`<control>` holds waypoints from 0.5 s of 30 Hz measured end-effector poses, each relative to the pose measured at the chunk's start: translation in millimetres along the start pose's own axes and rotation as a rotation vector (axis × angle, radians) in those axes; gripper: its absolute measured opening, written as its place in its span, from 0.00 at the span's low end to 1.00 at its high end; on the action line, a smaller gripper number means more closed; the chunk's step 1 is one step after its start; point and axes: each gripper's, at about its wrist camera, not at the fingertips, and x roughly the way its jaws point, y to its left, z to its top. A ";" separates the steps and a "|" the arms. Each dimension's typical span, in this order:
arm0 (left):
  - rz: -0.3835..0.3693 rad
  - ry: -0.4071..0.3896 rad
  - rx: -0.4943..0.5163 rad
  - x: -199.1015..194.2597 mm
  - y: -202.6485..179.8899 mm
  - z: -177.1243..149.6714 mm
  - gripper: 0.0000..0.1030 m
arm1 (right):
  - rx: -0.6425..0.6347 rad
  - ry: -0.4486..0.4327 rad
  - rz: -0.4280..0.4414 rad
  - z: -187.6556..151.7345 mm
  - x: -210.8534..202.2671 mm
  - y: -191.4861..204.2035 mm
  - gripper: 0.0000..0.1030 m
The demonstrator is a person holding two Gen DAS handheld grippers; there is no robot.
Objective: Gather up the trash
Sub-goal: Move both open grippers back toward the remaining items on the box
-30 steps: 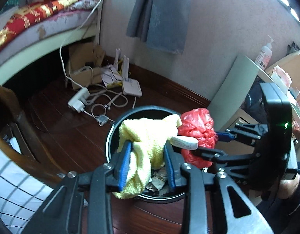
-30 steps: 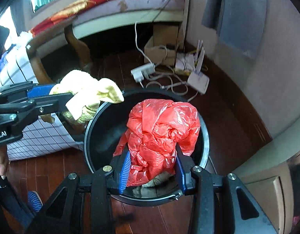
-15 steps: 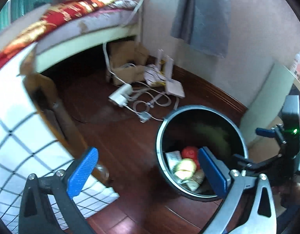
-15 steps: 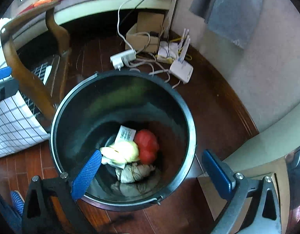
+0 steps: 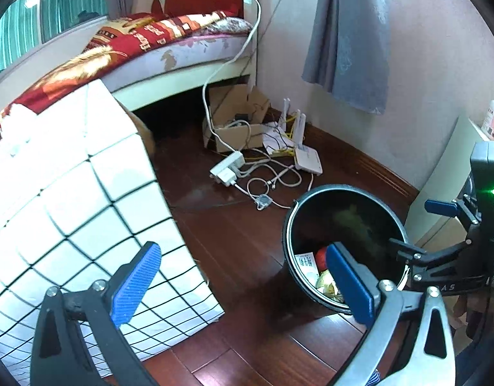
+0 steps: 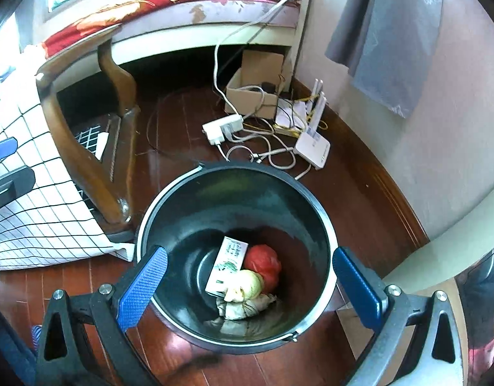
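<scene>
Left tool [image 5: 243, 276] spread wide, empty, beside the bin.
Black bin [image 5: 314, 199] stands on the dark wooden floor [image 5: 234, 234], holding a red bag [image 5: 321, 257], a white packet [image 5: 306, 263] and yellowish scraps. Right tool [image 5: 417, 228] at the bin's far rim, also spread. Checked white cloth [image 5: 70, 212] at left; power strip [image 5: 227, 169], cables and router [image 5: 308, 159] by the wall.

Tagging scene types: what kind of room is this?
Likely a home bedroom: a bed with a patterned blanket, a router and power strip on the wood floor, and a trash bin.
</scene>
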 end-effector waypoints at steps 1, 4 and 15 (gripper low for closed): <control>0.006 -0.004 -0.006 -3.7 2.4 0.3 1.00 | -0.004 -0.004 0.001 0.9 -3.2 3.5 1.00; 0.025 -0.030 -0.023 -18.3 11.2 0.7 1.00 | -0.020 -0.021 0.008 4.3 -16.0 14.4 1.00; 0.101 -0.106 -0.099 -71.8 55.8 -6.0 1.00 | -0.091 -0.159 0.049 29.5 -72.7 63.8 1.00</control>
